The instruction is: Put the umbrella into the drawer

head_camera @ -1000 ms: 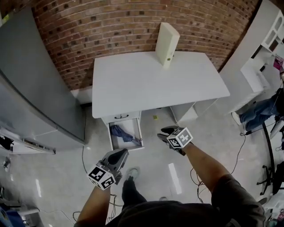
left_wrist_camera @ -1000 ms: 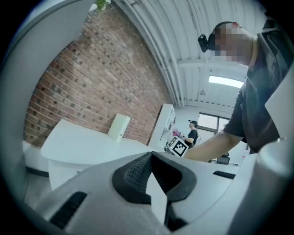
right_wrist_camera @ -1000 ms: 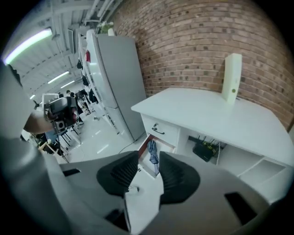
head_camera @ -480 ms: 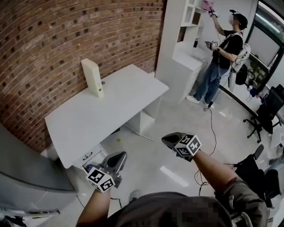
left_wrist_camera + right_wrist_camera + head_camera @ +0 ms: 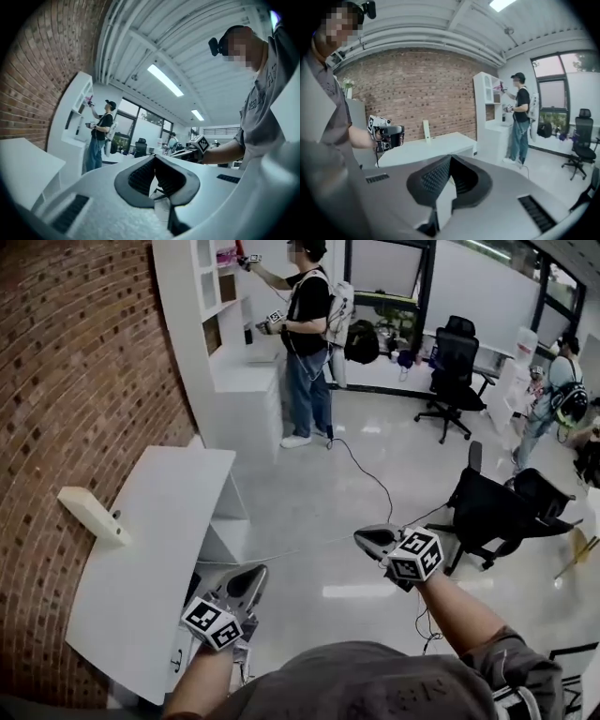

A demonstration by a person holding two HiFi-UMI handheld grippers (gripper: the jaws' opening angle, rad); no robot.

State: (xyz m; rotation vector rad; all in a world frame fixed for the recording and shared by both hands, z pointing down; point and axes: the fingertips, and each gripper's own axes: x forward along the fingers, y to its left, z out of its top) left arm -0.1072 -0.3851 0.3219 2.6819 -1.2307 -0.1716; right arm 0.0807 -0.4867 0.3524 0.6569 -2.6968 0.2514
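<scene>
My left claw (image 5: 251, 576) and right claw (image 5: 364, 539) are both pressed together with nothing between the jaws, held up over the floor. The white desk (image 5: 141, 559) sits just left of my left claw, with a cream box (image 5: 92, 515) on top. The umbrella shows in none of my views, so I cannot tell where it lies.

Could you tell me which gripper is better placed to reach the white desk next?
Left, probably. The left gripper hangs beside the white desk, at its near edge. The right gripper is out over the floor, farther from it. Both are shut and empty.
</scene>
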